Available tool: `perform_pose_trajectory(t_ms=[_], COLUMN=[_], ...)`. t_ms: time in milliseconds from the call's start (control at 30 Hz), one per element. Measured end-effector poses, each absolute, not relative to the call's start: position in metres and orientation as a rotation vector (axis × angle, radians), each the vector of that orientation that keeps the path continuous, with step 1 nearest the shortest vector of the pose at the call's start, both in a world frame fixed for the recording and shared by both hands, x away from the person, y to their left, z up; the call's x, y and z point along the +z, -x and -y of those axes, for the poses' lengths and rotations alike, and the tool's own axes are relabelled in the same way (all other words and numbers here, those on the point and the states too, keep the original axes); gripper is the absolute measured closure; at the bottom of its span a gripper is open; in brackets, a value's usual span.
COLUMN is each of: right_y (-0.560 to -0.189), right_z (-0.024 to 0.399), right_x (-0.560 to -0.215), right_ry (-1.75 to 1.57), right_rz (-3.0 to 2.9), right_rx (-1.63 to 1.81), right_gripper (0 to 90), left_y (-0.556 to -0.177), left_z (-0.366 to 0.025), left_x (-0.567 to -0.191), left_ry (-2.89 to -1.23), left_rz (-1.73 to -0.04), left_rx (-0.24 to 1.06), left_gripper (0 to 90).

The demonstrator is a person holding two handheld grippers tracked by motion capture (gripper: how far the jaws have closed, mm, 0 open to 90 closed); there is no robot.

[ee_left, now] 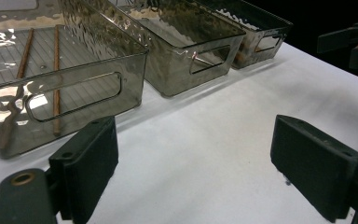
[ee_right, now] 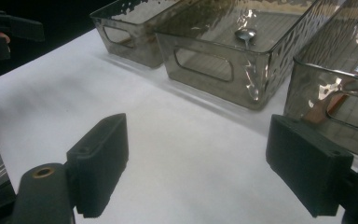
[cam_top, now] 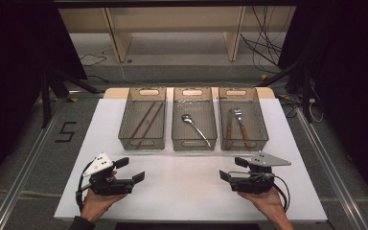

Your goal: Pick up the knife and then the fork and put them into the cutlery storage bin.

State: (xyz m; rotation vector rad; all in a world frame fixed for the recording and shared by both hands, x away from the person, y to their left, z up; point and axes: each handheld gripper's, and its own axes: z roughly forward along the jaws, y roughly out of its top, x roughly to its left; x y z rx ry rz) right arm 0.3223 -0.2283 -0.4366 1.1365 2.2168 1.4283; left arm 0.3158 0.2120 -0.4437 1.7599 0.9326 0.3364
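The three smoky bins stand in a row at the far part of the white bench [cam_top: 191, 191], and a wide bare strip lies between the middle bin [cam_top: 194, 125] and the near edge. The left gripper [cam_top: 133, 171] and the right gripper [cam_top: 231, 169] hover low over this strip, on either side of the middle bin, pointing inward. Both pairs of fingers [ee_left: 88, 163] are spread wide, released, holding nothing. A spoon [cam_top: 195, 128] lies inside the middle bin.

- A white table [cam_top: 191, 191] stands on a grey floor [cam_top: 24, 143].
- Far behind it, a pale wooden shelf [cam_top: 172, 28].
- Black cables [cam_top: 263, 43] trail far right.
- Dark stands flank both sides.
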Motion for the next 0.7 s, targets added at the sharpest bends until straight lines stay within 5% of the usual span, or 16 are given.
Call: perform_pose_trajectory(t_ms=[700], right_y=[-0.3178], right_z=[0.2304], right_x=[-0.4358], right_ry=[-1.119], right_rz=[-2.184], right_rx=[1.456], right_gripper=[20.1], left_y=[-0.3158], left_z=[-0.2125], left_x=[-0.4439], left_ry=[-1.76], left_rz=[-0.932], left_rx=[0.34], left_gripper=[14.6])
